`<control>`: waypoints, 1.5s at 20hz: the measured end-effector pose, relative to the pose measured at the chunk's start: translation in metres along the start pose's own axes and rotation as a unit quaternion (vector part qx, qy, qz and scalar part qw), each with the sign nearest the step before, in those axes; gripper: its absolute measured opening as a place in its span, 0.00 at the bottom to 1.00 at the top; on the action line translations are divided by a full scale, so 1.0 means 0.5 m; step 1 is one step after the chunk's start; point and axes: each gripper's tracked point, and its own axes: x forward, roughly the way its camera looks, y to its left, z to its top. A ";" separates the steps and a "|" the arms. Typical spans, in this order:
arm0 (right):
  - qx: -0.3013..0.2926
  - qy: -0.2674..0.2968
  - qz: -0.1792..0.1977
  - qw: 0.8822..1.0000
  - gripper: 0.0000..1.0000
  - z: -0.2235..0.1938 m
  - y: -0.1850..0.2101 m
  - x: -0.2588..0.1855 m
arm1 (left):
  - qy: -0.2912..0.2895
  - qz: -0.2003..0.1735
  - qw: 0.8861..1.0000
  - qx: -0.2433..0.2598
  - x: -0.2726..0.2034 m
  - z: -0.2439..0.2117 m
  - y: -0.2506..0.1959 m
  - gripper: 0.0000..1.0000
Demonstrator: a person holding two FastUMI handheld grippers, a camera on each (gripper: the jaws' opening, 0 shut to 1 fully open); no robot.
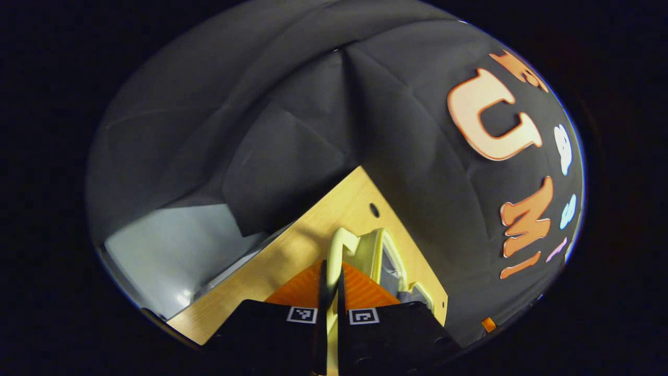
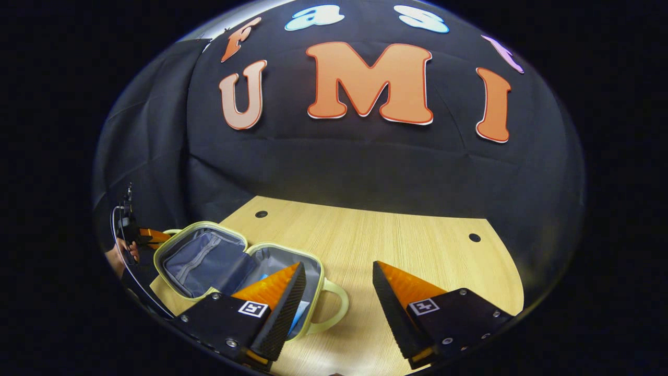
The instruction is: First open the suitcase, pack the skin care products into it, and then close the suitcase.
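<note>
Left gripper (image 1: 329, 292) pinches the suitcase (image 1: 365, 250) rim, perhaps the lid's; right gripper (image 2: 338, 292) is spread above the table (image 2: 396, 240), lower centre.

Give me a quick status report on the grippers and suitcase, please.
Left gripper shut on lid handle. Right gripper open, empty. Pale-yellow grey-lined suitcase open on wooden table. Nothing in the way.
</note>
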 end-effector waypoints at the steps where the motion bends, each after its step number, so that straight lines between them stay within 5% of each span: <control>1: 0.000 -0.002 0.000 1.000 0.83 0.003 -0.002 -0.003 | -0.007 -0.013 1.000 0.013 -0.017 0.011 -0.036 0.08; 12: -0.004 -0.024 0.017 1.000 0.86 0.015 -0.038 -0.018 | -0.029 -0.124 0.988 0.088 -0.126 -0.001 -0.377 0.08; 22: 0.002 -0.039 0.040 0.998 0.86 0.010 -0.109 -0.051 | 0.001 -0.176 0.972 0.158 -0.156 -0.172 -0.630 0.08; 30: 0.013 -0.039 0.019 0.999 0.87 -0.015 -0.221 -0.083 | 0.058 -0.204 0.954 0.211 -0.098 -0.356 -0.764 0.08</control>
